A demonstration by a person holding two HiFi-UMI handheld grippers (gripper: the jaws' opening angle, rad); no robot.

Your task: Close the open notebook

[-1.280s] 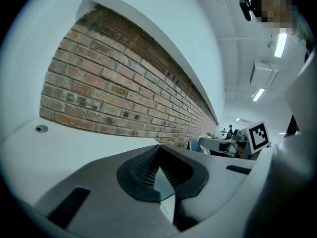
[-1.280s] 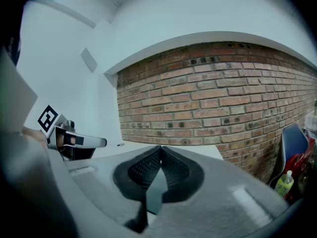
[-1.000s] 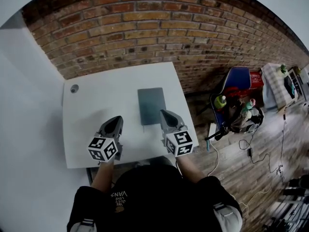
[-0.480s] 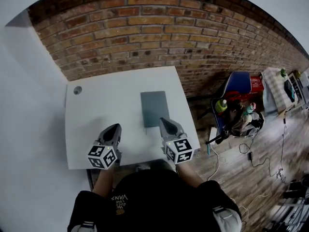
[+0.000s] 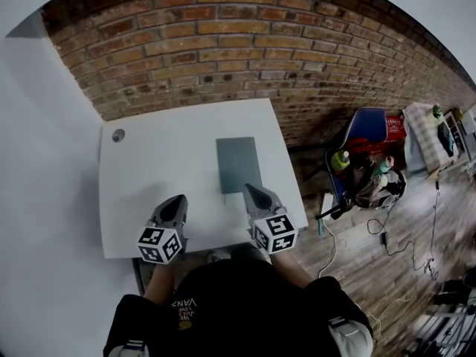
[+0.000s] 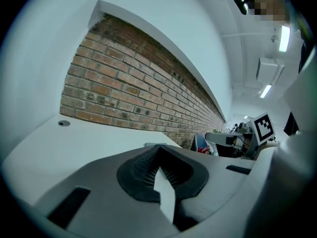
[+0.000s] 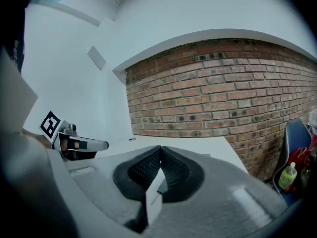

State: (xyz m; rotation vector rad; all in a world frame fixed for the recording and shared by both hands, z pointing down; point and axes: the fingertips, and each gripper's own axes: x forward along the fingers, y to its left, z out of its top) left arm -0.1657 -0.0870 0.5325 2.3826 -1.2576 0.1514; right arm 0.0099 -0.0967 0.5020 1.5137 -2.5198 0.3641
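1. Tool state: the left tool (image 5: 178, 198) has its jaws pressed together with nothing between them, as the left gripper view (image 6: 158, 150) shows. The right tool (image 5: 249, 187) is likewise closed and empty in the right gripper view (image 7: 160, 148).
2. The notebook (image 5: 238, 163) lies flat and closed, its grey-green cover up, on the right half of the white tabletop (image 5: 149, 169). No title or label can be read on the cover.
3. The right tool's tip sits at the notebook's near right corner; contact cannot be judged. The left tool is well apart from it, over bare tabletop.
4. Each tool carries a cube (image 5: 159, 245) with black-and-white square markers.
5. Pale print on the person's black shirt (image 5: 184, 301), seen upside down, includes "VANS".
6. A round hole (image 5: 118, 134) marks the tabletop's far left corner, and a brick wall (image 5: 223, 50) stands behind.
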